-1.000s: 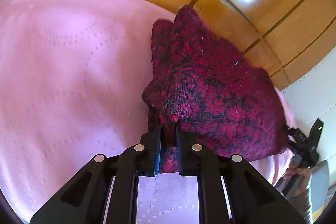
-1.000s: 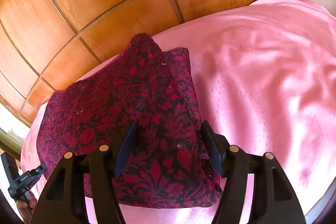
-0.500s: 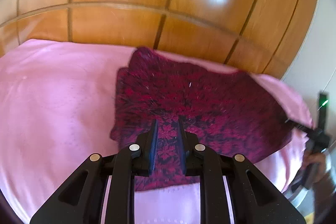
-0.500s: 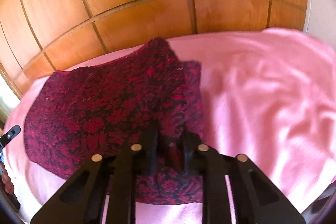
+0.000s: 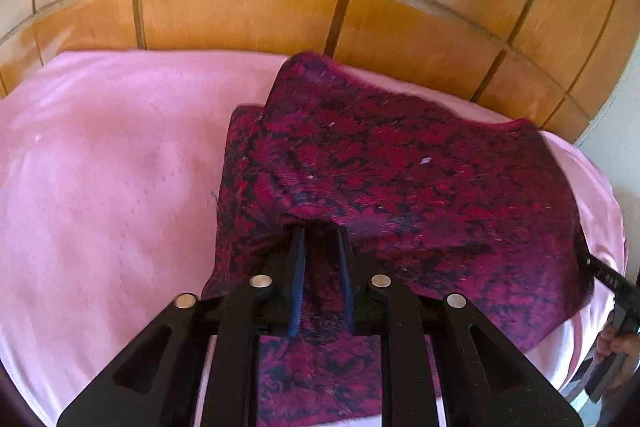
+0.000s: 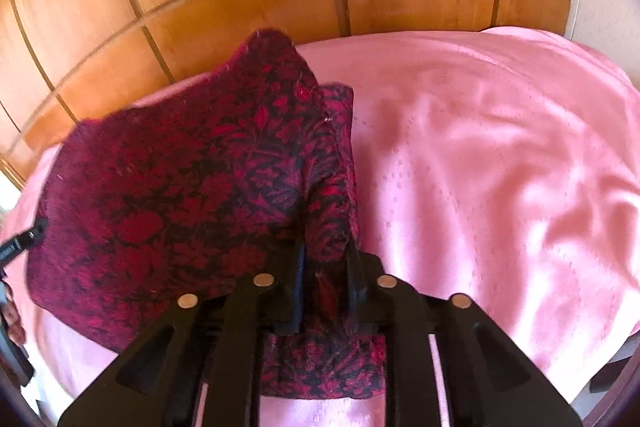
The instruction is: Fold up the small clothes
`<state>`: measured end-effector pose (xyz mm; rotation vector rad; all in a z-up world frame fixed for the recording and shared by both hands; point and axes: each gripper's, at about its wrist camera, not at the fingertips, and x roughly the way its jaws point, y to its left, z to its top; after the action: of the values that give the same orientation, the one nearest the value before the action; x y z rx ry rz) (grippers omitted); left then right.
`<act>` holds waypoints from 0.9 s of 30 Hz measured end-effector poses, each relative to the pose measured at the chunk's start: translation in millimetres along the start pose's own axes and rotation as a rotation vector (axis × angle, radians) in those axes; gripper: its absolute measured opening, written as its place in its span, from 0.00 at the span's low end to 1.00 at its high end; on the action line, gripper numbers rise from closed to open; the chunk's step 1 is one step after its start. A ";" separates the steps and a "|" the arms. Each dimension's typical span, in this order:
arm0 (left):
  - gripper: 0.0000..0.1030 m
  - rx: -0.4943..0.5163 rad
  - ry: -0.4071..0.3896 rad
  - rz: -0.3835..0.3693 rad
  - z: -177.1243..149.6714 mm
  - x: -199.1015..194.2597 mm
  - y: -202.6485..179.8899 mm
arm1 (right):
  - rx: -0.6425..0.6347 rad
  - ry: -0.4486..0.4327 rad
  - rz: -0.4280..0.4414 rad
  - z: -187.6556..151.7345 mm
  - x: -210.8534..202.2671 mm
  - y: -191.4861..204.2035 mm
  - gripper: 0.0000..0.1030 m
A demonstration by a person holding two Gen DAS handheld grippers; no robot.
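Left tool (image 5: pixel 321 233) clamped on near edge of dark red patterned cloth (image 5: pixel 400 179); right tool (image 6: pixel 325 247) just closed onto a bunched fold of it. Mid-fold, lifted off pink bedspread (image 5: pixel 100 187). Next: carry edge toward wooden headboard (image 5: pixel 240 7), lay flat, corners matched.

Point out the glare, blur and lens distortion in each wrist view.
Left wrist view: two bright glare patches on the wooden panel, whose seams bow with the fisheye; the dark red cloth looks slightly motion-smeared. Right wrist view: soft sheen on the pink sheet, curved panel seams, cloth sharper.
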<state>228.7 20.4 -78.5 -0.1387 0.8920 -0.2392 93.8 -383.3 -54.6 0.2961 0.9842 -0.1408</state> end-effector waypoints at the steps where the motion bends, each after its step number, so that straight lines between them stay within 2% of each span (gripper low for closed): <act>1: 0.15 0.013 -0.024 0.001 -1.1 -9.1 -2.2 | 0.004 -0.017 0.002 5.8 -3.5 -1.1 0.36; 2: 0.15 0.022 -0.041 0.003 -1.6 -15.0 -3.6 | 0.003 -0.045 0.003 9.7 -9.7 -0.9 0.43; 4: 0.15 0.033 -0.074 -0.009 -4.0 -25.9 -7.3 | 0.001 -0.096 0.024 19.1 -22.2 3.6 0.43; 8: 0.15 0.072 -0.078 -0.013 0.0 -20.9 -17.0 | -0.057 -0.116 0.077 35.7 -24.7 31.0 0.43; 12: 0.15 0.046 -0.015 0.013 11.0 5.2 -16.7 | -0.129 -0.045 0.085 49.0 6.0 56.4 0.45; 14: 0.15 0.010 0.026 0.016 13.9 21.8 -9.0 | -0.152 0.028 0.043 55.4 33.4 62.2 0.45; 16: 0.15 0.003 0.038 0.016 16.4 28.9 -6.3 | -0.154 0.055 0.038 63.2 49.5 59.9 0.46; 18: 0.15 0.001 0.039 0.020 18.9 32.5 -6.8 | -0.135 0.079 0.047 71.2 61.5 53.1 0.47; 21: 0.15 -0.040 0.047 -0.001 20.3 30.1 -3.5 | -0.092 0.101 0.110 84.4 64.8 42.8 0.47; 27: 0.15 -0.020 -0.017 0.011 13.1 -0.3 -10.5 | 0.090 0.039 0.285 95.1 43.1 -1.6 0.51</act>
<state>237.2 10.6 -67.9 -0.1538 0.8783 -0.2188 192.8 -413.5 -41.8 0.5193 0.9654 0.0811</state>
